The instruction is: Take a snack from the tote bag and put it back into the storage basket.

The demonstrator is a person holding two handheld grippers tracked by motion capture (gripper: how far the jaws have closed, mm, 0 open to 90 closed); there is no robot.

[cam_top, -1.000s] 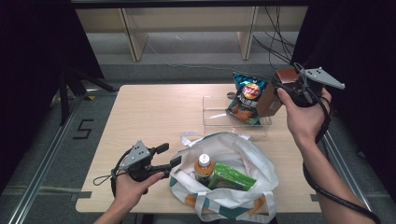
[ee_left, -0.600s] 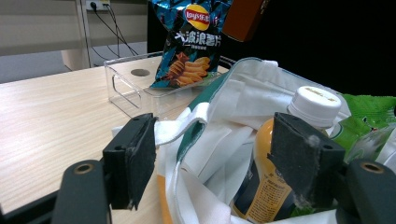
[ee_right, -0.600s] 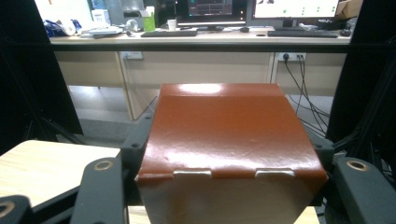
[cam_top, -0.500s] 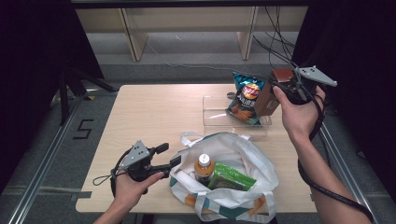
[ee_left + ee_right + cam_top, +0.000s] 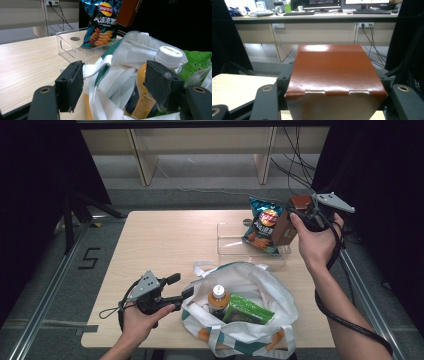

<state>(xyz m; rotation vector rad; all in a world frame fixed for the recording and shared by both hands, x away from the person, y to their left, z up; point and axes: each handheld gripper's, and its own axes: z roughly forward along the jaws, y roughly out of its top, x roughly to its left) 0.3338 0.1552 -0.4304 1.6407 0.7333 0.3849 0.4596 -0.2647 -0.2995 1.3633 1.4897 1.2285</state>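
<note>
Above the tray (image 5: 227,245), right gripper (image 5: 300,215) grips a brown box (image 5: 289,220) between its jaws, held aloft just beside the chip bag (image 5: 261,226). Left gripper (image 5: 182,287) rests low at the tote (image 5: 270,290) rim, jaws apart, white fabric between them; bottle (image 5: 218,299) inside.

Bottle (image 5: 218,298) in bag (image 5: 260,285); tray (image 5: 226,239) behind bag.
</note>
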